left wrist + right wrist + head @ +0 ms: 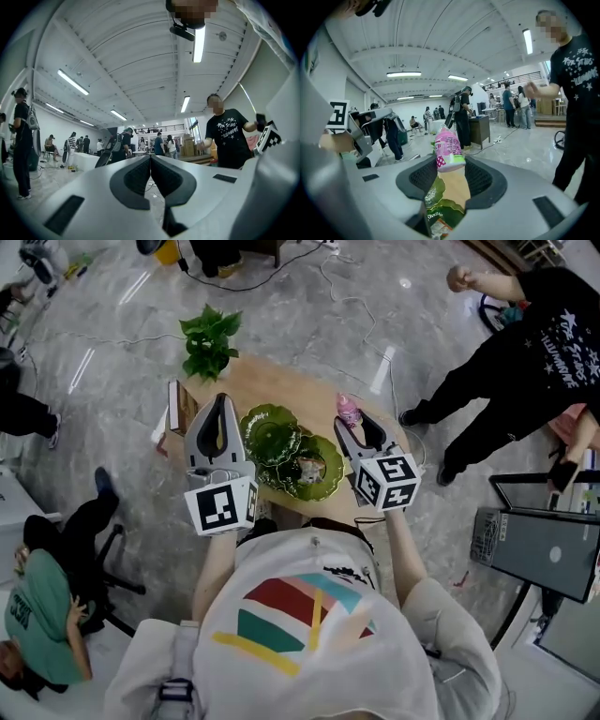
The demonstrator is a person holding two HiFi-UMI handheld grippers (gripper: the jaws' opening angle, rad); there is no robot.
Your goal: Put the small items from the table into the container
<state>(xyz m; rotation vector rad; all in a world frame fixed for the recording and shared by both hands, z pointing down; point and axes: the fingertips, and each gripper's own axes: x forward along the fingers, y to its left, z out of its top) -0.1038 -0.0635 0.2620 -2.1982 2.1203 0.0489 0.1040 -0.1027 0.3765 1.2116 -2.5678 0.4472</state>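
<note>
The right gripper (450, 176) has its jaws apart, pink bottle (449, 149) mid-frame between the tips. The left gripper (150, 159) is closed, empty.

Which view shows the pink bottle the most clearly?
The right gripper view: the pink bottle appears large and near, label visible. The head view shows it only small, from above. The left gripper view does not show it.

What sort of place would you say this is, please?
Probably a large open lab or workshop hall: a high ribbed ceiling with strip lights, a polished grey floor with trailing cables, and groups of people around desks.
</note>
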